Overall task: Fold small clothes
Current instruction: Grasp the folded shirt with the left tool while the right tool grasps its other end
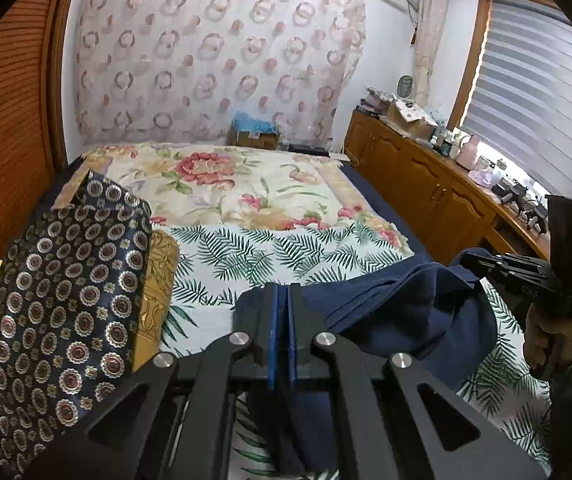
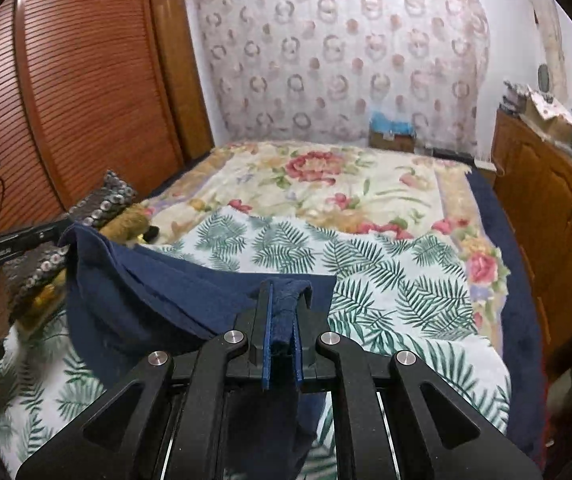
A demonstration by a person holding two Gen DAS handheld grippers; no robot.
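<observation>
A navy blue garment (image 1: pixel 405 304) hangs stretched between both grippers above the fern-print sheet (image 1: pixel 246 256) on the bed. My left gripper (image 1: pixel 282 290) is shut on one edge of it, and the cloth drops away below the fingers. In the right wrist view my right gripper (image 2: pixel 284 286) is shut on a bunched corner of the same garment (image 2: pixel 146 300). Each gripper shows in the other's view: the right gripper (image 1: pixel 465 260) at the right edge with a hand (image 1: pixel 545 332) on it, the left gripper (image 2: pixel 64 230) at the far left.
A dark medallion-patterned pillow (image 1: pixel 66 300) and a golden cushion (image 1: pixel 162 276) lie on the bed's left side. A floral blanket (image 1: pixel 226 184) covers the far half. A wooden wardrobe (image 1: pixel 6 140) stands left; a cluttered wooden sideboard (image 1: pixel 425 184) runs along the right.
</observation>
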